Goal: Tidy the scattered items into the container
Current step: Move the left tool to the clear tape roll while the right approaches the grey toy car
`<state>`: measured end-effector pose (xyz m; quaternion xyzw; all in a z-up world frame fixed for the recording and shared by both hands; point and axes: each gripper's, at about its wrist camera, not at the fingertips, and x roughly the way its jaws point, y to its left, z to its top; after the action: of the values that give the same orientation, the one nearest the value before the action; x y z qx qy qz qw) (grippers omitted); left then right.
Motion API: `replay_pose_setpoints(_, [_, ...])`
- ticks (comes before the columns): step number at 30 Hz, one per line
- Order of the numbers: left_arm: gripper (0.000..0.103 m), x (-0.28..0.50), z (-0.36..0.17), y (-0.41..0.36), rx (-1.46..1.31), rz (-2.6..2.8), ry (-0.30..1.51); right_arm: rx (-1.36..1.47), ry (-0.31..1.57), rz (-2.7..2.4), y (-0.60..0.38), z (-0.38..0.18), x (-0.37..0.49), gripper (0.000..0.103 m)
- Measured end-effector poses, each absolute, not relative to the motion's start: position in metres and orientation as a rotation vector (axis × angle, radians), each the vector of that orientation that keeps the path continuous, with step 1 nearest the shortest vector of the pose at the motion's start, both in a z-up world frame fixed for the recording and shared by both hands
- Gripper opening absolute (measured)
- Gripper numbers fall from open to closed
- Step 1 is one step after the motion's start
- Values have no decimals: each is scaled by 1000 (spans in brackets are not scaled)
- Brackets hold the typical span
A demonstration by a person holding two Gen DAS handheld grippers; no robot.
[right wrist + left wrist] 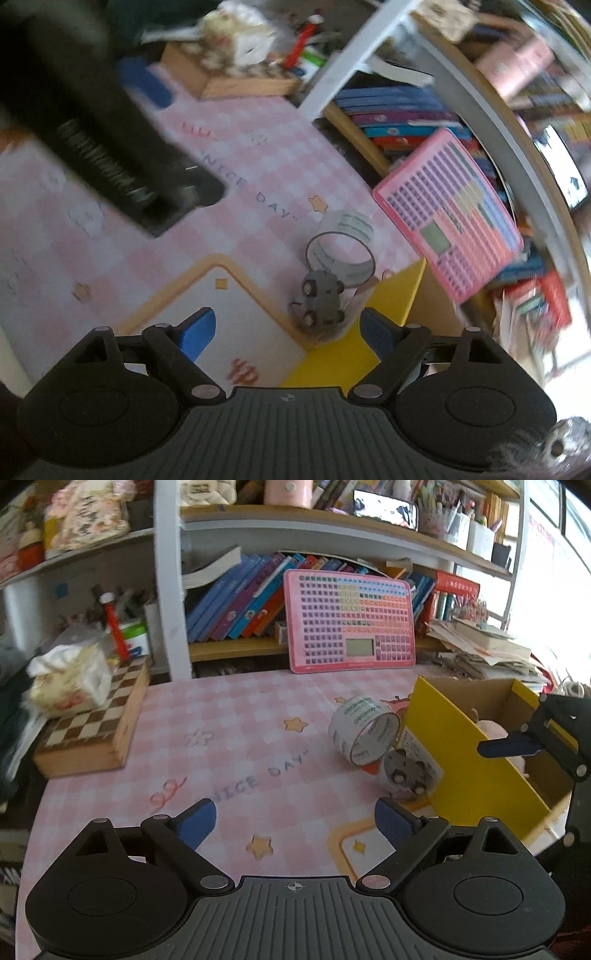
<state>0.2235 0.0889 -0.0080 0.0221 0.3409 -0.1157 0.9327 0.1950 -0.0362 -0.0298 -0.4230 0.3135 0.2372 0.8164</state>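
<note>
A roll of clear printed tape lies tilted on the pink checked tablecloth beside a yellow cardboard box. A small grey toy car in a clear wrapper rests against the box's wall, just below the tape. A pink soft item lies inside the box. My left gripper is open and empty, low over the cloth, short of the tape. My right gripper is open and empty above the box's near corner, with the toy car and tape just ahead. Its finger shows over the box in the left view.
A wooden chessboard box with a tissue pack on it stands at the table's left. A pink keyboard toy leans against the bookshelf at the back. Loose papers and books pile up at the back right. The left gripper's body crosses the right view.
</note>
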Motion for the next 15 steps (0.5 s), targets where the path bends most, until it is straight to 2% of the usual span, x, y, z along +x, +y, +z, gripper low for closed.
replay_pose_setpoints(9, [95, 290, -27, 65, 136, -363, 695, -1134, 653, 599, -27, -51, 238, 89])
replay_pose_setpoints(15, [93, 326, -35, 49, 160, -460, 669, -1159, 717, 628, -30, -58, 270, 89])
